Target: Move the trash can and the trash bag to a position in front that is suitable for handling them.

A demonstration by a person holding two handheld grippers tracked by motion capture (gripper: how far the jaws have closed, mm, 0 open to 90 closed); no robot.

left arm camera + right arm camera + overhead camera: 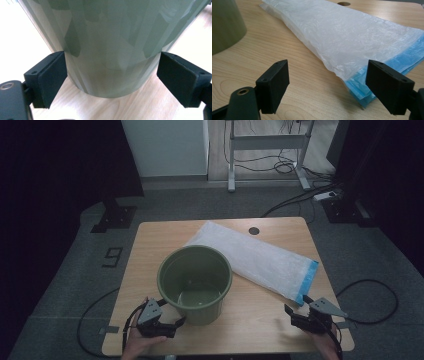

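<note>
A green bucket (195, 282) is seen standing upright near the front middle of the wooden table (150, 240). The left gripper (172, 322) is held low at the bucket's base, and its fingers (47, 77) are spread wide on both sides of the bucket wall; whether they touch cannot be told. A white plastic bag (250, 257) with a blue edge is laid flat just beside the bucket. The right gripper (296, 309) is held near the bag's blue end, with its fingers (274, 83) spread and nothing pinched.

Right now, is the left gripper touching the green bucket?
Cannot tell. In the left gripper view the left gripper stands open around the base of the green bucket; the pads sit right at its wall, with neither contact nor gap plain.
</note>
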